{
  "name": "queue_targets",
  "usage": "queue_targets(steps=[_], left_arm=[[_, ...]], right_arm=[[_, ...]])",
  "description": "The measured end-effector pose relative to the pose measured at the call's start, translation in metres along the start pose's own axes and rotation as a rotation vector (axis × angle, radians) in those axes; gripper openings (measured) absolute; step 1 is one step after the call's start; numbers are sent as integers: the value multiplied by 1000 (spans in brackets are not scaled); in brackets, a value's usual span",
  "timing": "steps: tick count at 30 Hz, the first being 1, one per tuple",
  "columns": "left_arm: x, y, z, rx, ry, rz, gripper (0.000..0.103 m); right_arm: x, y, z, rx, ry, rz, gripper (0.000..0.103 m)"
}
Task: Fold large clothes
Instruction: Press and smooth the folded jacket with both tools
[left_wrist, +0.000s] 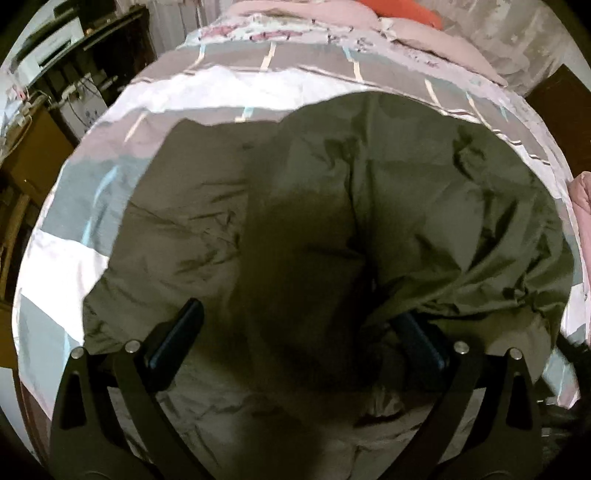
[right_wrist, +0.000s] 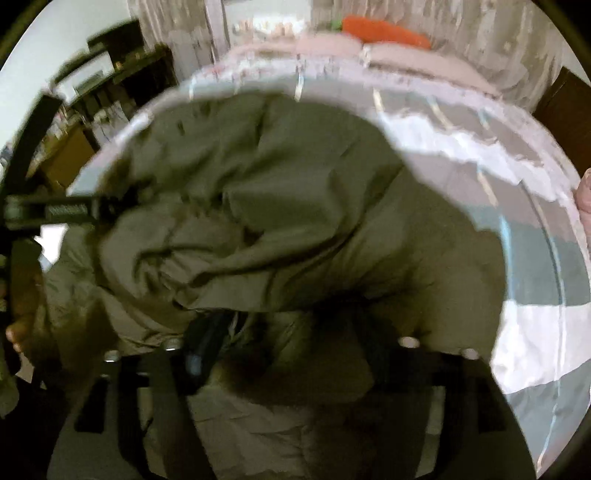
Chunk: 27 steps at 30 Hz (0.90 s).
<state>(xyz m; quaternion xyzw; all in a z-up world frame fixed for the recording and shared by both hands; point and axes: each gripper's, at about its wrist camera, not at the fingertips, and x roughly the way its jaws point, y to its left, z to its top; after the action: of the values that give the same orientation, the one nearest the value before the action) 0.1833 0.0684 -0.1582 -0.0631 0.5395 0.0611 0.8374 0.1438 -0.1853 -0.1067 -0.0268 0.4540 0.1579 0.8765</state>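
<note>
**Inspector:** State of the left gripper (left_wrist: 299, 332)?

**Assistant:** Jaws spread wide, pointing steeply down. The large crumpled olive-green cloth garment (left_wrist: 332, 206) lies under and ahead of it. A raised fold of the garment drapes over the tip of its right finger; the left finger (left_wrist: 177, 339) stands clear above flat cloth. The pads are not pressing on anything.

**Inspector:** And the right gripper (right_wrist: 295, 354)?

**Assistant:** Also parted wide. Its view is blurred. A bunched fold of the garment sits between the fingers and spills over them, but no pinch is visible. The left finger (right_wrist: 203, 347) shows; the right is mostly buried in cloth.

**Inspector:** Where does the garment rest?

**Assistant:** On the grey, white and pale-blue checked bed sheet (left_wrist: 66, 258), which shows beyond and to both sides of each gripper. Far ahead, past the garment, lie pink bedding (left_wrist: 343, 14) and an orange carrot-shaped cushion (right_wrist: 384, 31).

**Inspector:** Anything left of the right gripper?

**Assistant:** The other gripper's dark frame, with part of a hand (right_wrist: 22, 325).
</note>
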Motion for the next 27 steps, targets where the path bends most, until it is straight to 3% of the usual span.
queue_targets(steps=[6, 9, 15, 18, 22, 27], left_arm=[[-29, -27, -5, 96, -99, 22, 101], [-45, -46, -10, 172, -177, 25, 101], [-69, -82, -25, 373, -366, 101, 101], [-65, -95, -30, 439, -367, 121, 101], [-58, -99, -32, 477, -362, 141, 101], [-46, -87, -28, 448, -316, 170, 101]], right_arm=[[-49, -38, 10, 135, -205, 138, 81], [-45, -42, -2, 136, -151, 86, 81], [16, -31, -16, 90, -26, 19, 81], [43, -34, -26, 109, 47, -7, 81], [42, -39, -24, 145, 56, 14, 81], [7, -51, -20, 173, -24, 21, 81]])
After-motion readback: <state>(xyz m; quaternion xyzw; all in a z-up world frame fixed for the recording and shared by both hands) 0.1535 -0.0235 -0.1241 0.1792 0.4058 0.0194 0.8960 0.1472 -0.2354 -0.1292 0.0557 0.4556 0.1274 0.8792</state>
